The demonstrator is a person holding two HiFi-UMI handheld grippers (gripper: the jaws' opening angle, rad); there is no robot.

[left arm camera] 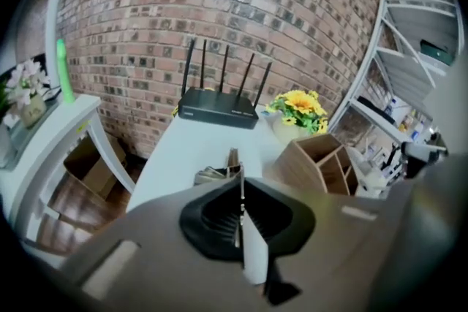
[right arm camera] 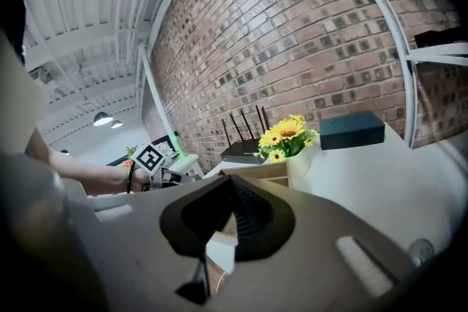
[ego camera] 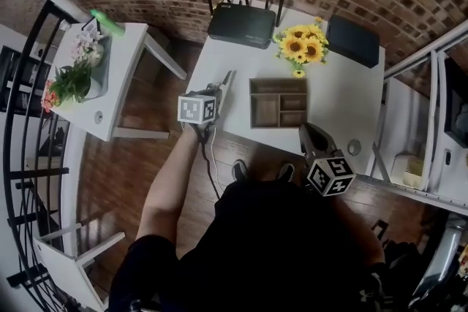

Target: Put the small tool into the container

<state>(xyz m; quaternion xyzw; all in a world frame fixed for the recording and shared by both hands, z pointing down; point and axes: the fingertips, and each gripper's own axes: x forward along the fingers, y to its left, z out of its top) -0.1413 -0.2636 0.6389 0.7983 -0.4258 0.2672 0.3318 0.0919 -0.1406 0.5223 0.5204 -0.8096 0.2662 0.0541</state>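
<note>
The wooden container (ego camera: 252, 104) with several compartments stands in the middle of the white table (ego camera: 344, 106). My left gripper (ego camera: 227, 78) reaches over the table's left edge, just left of the container. In the left gripper view its jaws (left arm camera: 239, 170) are closed to a thin line, and the small tool (left arm camera: 214, 174), grey with a brownish end, sticks out past the tips. The container (left arm camera: 316, 161) lies to the right of it. My right gripper (ego camera: 308, 130) hovers at the table's near edge below the container, shut (right arm camera: 231, 183) with nothing in it.
A black router (ego camera: 241, 25), a bunch of sunflowers (ego camera: 300, 44) and a dark box (ego camera: 353, 40) line the back of the table. A white side table (ego camera: 121, 84) with potted flowers stands to the left. A metal shelf (ego camera: 420, 120) stands to the right.
</note>
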